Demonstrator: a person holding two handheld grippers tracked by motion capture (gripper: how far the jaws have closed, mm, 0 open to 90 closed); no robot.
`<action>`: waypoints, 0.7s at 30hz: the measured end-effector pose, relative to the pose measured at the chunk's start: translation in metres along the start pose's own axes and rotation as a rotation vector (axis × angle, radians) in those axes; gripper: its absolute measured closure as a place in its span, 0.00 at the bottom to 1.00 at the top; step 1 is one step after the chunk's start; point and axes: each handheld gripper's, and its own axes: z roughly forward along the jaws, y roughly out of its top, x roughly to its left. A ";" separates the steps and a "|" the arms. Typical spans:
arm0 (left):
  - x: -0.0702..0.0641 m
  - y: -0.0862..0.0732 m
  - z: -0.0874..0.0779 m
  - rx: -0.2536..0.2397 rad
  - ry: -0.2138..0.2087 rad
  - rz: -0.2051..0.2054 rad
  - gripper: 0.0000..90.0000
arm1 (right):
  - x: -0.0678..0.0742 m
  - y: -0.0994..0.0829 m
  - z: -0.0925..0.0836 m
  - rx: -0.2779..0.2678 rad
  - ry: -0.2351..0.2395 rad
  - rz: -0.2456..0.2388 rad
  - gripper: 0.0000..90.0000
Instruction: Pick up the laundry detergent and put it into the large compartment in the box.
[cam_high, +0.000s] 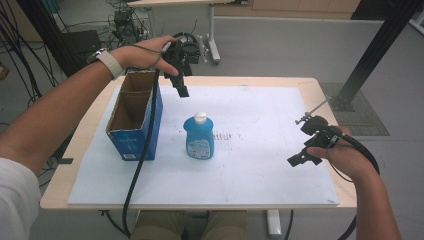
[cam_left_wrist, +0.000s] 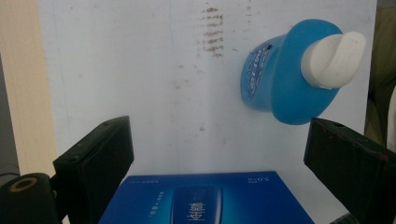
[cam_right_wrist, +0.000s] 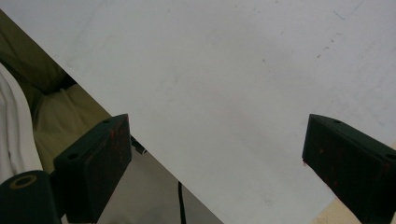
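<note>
Ahead, blue bottle (cam_left_wrist: 285, 79) stands beyond the gaping left claw (cam_left_wrist: 219, 172).

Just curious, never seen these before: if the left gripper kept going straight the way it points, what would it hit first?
Probably the white mat. The left gripper, jaws open, aims between the box and the bottle. Depth is unclear, so it might clip the box.

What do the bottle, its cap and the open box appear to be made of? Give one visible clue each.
Bottle: likely translucent blue plastic, smooth and glossy.
Cap: opaque white plastic, matte.
Box: cardboard, with a brown raw inside and a printed blue outside.
</note>
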 end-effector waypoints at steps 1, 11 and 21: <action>-0.001 0.000 0.000 0.000 0.001 0.000 0.10 | 0.000 0.000 0.000 0.000 0.000 0.000 0.09; -0.003 -0.002 -0.002 -0.006 0.005 0.000 0.10 | 0.002 0.000 0.000 0.003 -0.001 -0.003 0.09; -0.010 -0.002 -0.006 -0.013 0.005 0.022 0.10 | 0.002 0.000 0.001 0.005 0.000 0.001 0.09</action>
